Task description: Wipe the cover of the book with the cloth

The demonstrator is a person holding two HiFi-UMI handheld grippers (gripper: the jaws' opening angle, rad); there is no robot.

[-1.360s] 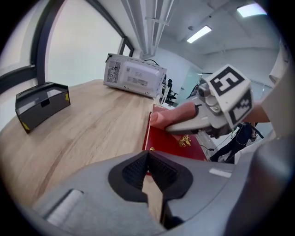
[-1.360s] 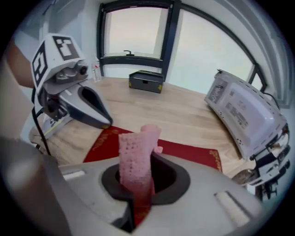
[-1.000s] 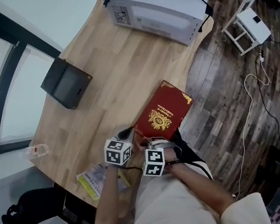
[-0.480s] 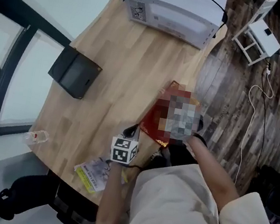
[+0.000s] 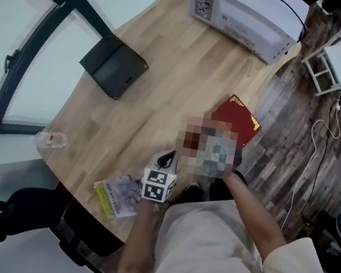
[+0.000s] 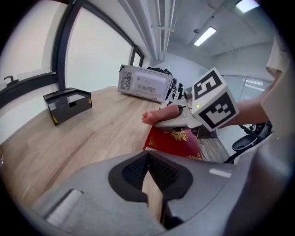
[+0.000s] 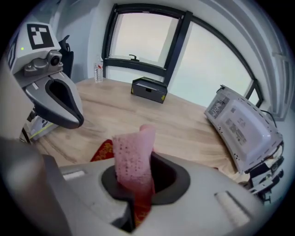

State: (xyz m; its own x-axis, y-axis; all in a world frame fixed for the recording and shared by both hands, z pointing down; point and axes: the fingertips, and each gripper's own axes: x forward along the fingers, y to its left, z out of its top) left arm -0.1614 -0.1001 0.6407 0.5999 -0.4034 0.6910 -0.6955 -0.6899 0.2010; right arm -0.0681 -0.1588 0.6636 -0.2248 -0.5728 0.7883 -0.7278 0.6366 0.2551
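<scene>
Wooden table [image 5: 160, 85] bears red book [image 5: 239, 120] beneath pink cloth [image 7: 133, 156] clamped in right gripper [image 7: 138, 179].

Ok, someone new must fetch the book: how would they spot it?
On the wooden table, look along the edge beside the dark plank floor. The book lies flat there: the only red thing, gold ornament at its corners.

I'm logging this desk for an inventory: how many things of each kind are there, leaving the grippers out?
Book: 1
Cloth: 1
Black box: 1
White machine: 1
Bottle: 1
Leaflet: 1
Total: 6
</scene>
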